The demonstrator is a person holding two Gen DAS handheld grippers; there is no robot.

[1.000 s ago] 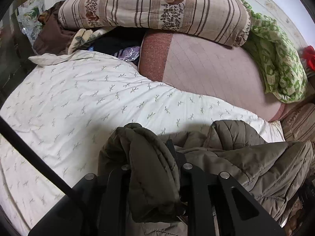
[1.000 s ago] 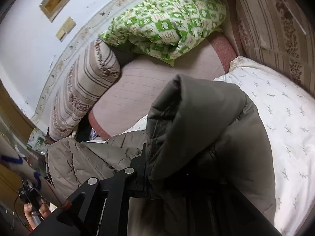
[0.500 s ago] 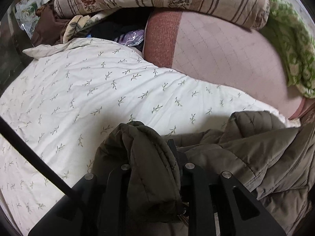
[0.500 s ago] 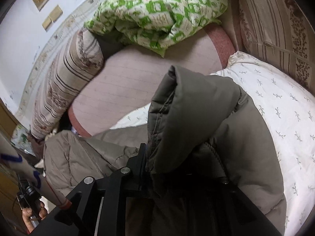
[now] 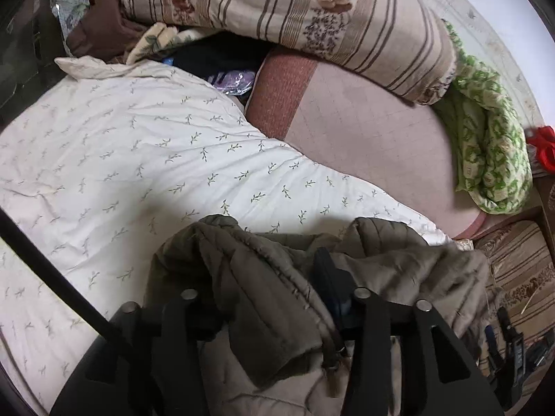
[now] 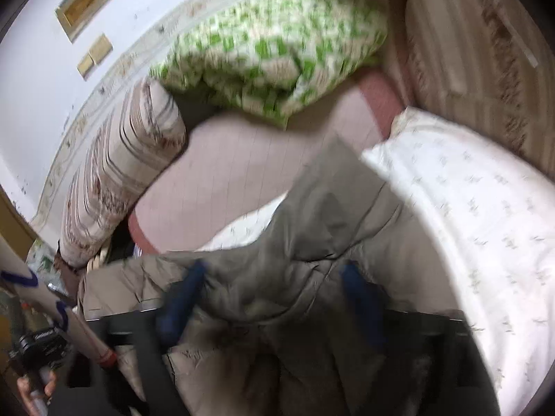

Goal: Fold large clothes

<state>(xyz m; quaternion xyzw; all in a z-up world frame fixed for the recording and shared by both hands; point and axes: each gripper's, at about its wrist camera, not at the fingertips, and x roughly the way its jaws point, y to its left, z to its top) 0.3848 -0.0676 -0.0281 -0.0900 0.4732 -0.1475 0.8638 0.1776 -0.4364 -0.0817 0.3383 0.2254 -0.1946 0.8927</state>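
I'm letting go with both hands now, and the olive padded jacket (image 5: 263, 298) is settling onto the near edge of the white sprigged quilt (image 5: 138, 159), my landmark for everything here. On the left gripper (image 5: 274, 298) the jaws are opening: a thick fold of the jacket sits between them, draped over the left finger, while the dark pad of the right finger (image 5: 329, 287) stands clear of the cloth — so I judge the pinch is already off. On the right gripper (image 6: 274, 284) the jaws are opening too and stand wide, the 2 blue fingertips (image 6: 190, 277) well apart with jacket lying loose between them, untouched as far as the blur lets me tell.

The jacket sits bunched at the quilt's near side, 1 part reaching toward the pink mattress (image 5: 374, 131) beyond the quilt. I read this as laying the garment down on the quilt because it is the only flat, open patch (the striped bolster (image 5: 295, 10) and green patterned blanket (image 5: 485, 131) crowd the far side of it). It looks crumpled, not yet folded — I'd expect to spread it before any fold.
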